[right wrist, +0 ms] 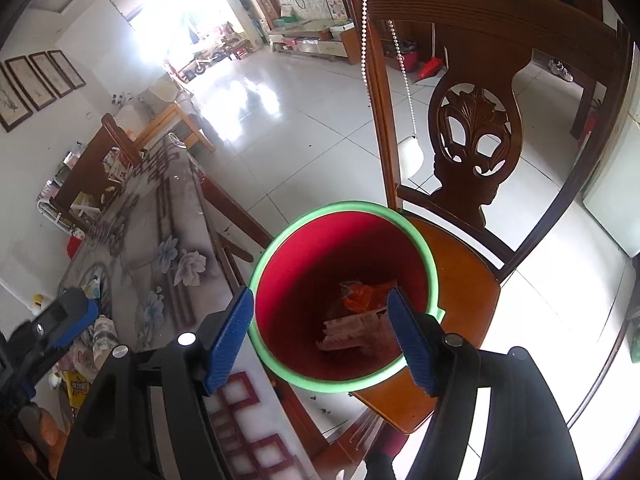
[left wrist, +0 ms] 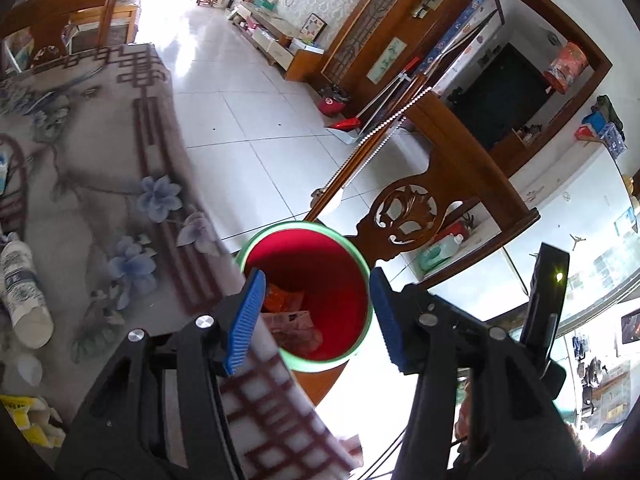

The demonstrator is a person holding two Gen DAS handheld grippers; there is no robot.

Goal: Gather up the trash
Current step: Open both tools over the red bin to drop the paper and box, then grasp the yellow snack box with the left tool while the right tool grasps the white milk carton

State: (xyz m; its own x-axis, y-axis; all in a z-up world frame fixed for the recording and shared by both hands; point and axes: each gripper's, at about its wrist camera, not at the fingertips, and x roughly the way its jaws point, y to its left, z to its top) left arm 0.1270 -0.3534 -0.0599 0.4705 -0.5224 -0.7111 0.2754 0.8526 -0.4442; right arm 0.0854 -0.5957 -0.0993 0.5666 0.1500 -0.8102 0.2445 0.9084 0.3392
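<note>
Both grippers, left (left wrist: 316, 312) and right (right wrist: 322, 334), gape wide and empty above one green-rimmed red bin (right wrist: 280, 364) on a chair seat (right wrist: 456, 264), two wrappers (right wrist: 352, 330) inside; only left view shows a paper cup (left wrist: 24, 292).

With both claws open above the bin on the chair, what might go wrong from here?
The red bin stands on the wooden chair seat, near its front edge, so a nudge from the right claw might tip it off. Trash left on the table, like the white bottle, lies near the table edge and may get knocked down.
</note>
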